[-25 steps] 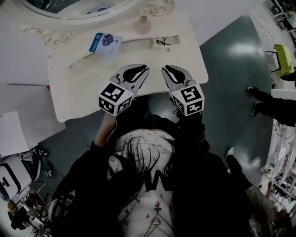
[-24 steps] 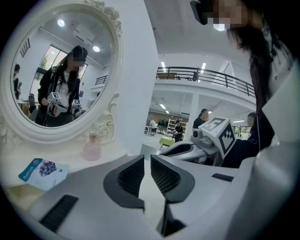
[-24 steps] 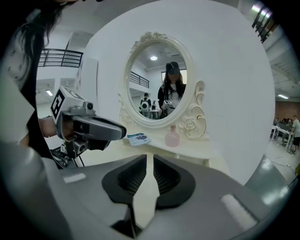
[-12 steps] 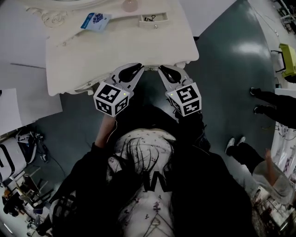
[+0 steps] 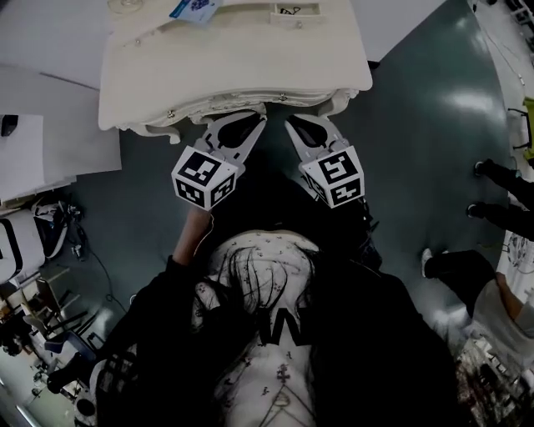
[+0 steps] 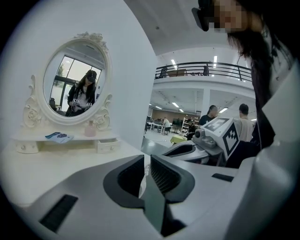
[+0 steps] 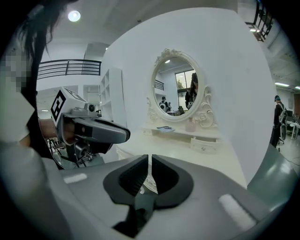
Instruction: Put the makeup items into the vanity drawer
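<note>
Left gripper (image 5: pixel 238 132), right gripper (image 5: pixel 307 132) hovered at vanity (image 5: pixel 234 71) front edge, jaws closed together, empty. Blue packet (image 5: pixel 193 7) print was unreadable.

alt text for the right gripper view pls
The right tongs, shut and empty, point at a white vanity table with an ornate oval mirror. On its shelf sit a blue packet and a pink bottle above a small drawer; the left tongs show at left.
</note>
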The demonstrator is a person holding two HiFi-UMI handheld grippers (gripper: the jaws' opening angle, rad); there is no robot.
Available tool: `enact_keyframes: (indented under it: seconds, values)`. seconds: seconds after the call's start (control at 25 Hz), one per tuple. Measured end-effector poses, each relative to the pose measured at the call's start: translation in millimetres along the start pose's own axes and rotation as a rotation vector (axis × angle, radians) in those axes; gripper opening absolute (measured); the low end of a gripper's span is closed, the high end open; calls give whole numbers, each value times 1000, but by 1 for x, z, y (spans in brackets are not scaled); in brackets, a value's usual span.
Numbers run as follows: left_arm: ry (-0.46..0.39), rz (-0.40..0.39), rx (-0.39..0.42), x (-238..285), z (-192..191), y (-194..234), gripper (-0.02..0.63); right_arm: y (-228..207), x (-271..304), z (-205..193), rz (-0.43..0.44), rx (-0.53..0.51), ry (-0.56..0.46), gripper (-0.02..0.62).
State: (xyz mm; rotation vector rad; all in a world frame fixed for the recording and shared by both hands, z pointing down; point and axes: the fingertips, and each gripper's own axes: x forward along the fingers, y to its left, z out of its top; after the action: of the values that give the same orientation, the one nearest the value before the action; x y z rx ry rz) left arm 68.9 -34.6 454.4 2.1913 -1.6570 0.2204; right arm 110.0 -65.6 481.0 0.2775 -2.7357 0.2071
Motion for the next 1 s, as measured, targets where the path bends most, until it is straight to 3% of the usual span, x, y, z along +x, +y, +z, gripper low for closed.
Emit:
enact_keyframes:
  seconds: [0.48,1.0]
  values:
    - [0,-24,25,-36,-11,0,41,41,16,0,11,-1,-7,18]
    - [-2,5,-21,-129,-54,40,41,147,56,-12,28,-11,28,18]
